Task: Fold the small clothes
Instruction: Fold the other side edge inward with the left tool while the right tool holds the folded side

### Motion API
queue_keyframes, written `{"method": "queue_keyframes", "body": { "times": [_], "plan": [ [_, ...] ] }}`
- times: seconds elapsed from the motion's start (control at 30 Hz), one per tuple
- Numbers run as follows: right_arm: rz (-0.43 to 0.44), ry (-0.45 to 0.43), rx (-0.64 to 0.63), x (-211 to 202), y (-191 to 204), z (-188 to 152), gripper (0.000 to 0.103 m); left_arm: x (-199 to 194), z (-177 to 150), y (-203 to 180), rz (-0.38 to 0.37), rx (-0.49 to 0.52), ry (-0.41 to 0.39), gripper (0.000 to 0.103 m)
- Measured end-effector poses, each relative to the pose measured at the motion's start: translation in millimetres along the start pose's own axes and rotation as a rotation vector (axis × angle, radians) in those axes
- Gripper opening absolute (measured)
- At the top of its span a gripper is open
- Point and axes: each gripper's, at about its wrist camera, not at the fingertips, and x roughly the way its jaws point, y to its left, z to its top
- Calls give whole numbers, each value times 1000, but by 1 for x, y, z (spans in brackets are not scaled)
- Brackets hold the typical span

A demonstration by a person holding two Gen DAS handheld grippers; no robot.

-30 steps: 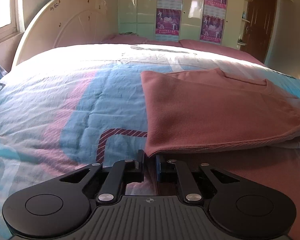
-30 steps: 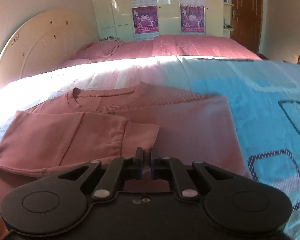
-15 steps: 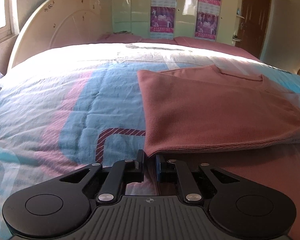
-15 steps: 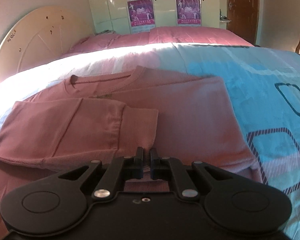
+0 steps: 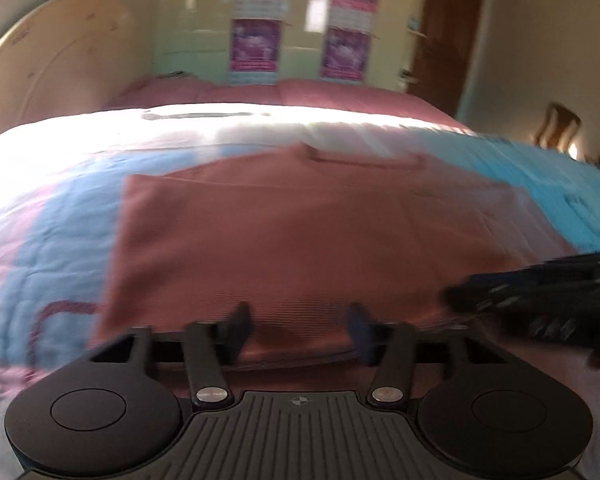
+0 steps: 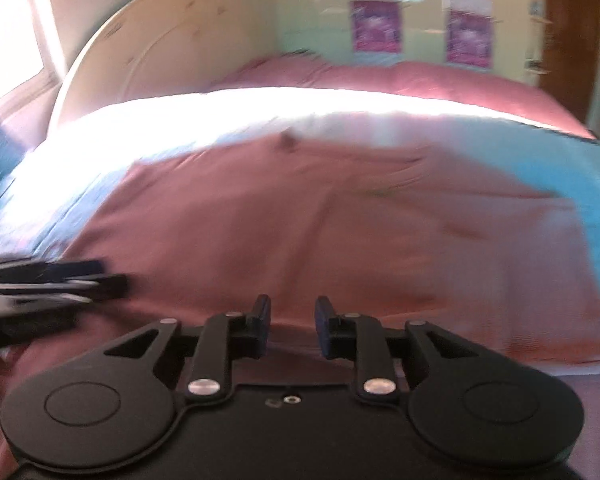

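Where sunlight falls, a quilt (image 5: 60, 216) covers the bed (image 6: 440, 80).

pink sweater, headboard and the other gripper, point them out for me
pink sweater (image 5: 300, 232), left wrist view, middle of the folded body
headboard (image 6: 172, 52), right wrist view, curved cream panel
right gripper (image 5: 540, 292), left wrist view, blurred fingers

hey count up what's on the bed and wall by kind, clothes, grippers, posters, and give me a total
Pink sweater: 1
Hand-held grippers: 2, the left hand-held gripper and the right hand-held gripper, both with jaws opening and nothing clamped
Purple posters: 4
Total: 7
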Motion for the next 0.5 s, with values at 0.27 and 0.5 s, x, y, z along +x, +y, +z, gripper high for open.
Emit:
{"method": "queue_keyframes", "body": {
  "times": [0.27, 0.5],
  "plan": [
    [-97, -2, 138, -21, -69, -19, 0, -21, -31, 49, 73, -57, -3, 55],
    [-138, -43, 154, -15, -71, 6, 21, -9, -6, 62, 76, -57, 0, 55]
  ]
}}
